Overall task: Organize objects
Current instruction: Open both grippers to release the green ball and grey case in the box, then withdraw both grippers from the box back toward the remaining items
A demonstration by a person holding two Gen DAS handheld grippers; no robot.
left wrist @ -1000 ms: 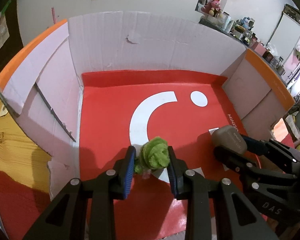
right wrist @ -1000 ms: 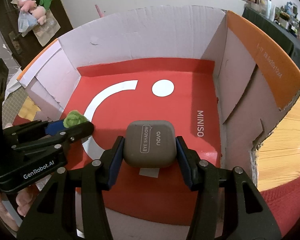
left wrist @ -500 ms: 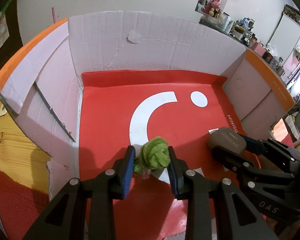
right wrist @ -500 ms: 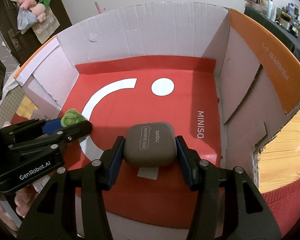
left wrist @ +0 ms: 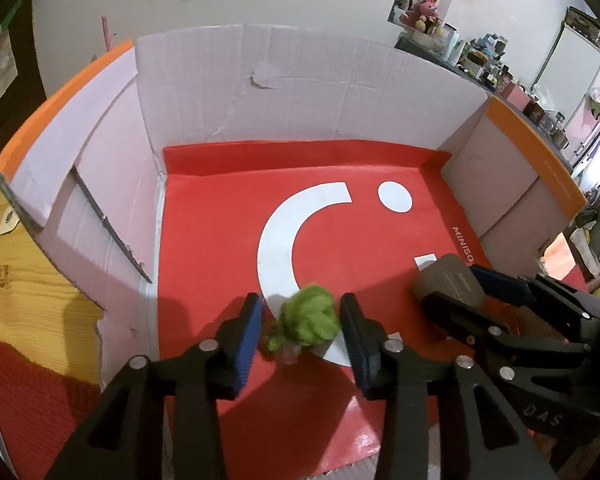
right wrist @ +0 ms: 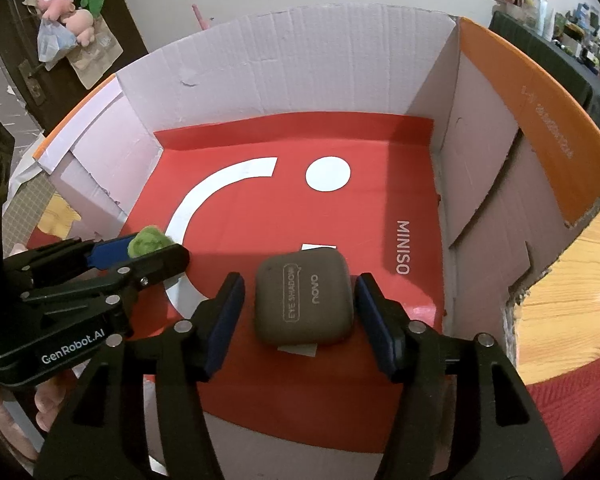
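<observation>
Left gripper: jaws have just been opening, now standing clear of the green pompom lying between them on the box's red floor.
Right gripper: jaws have just been opening, now flanking the eye-shadow case with a gap on each side.
Coming move: likely lifting both straight out.

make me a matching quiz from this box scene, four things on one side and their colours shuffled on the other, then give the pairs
Things:
1. fuzzy ball
2. eye shadow case
3. box liner
4. box rim

Colours:
A. orange
B. grey-brown
C. green
D. red with white marks

Pairs: 1-C, 2-B, 3-D, 4-A
</observation>
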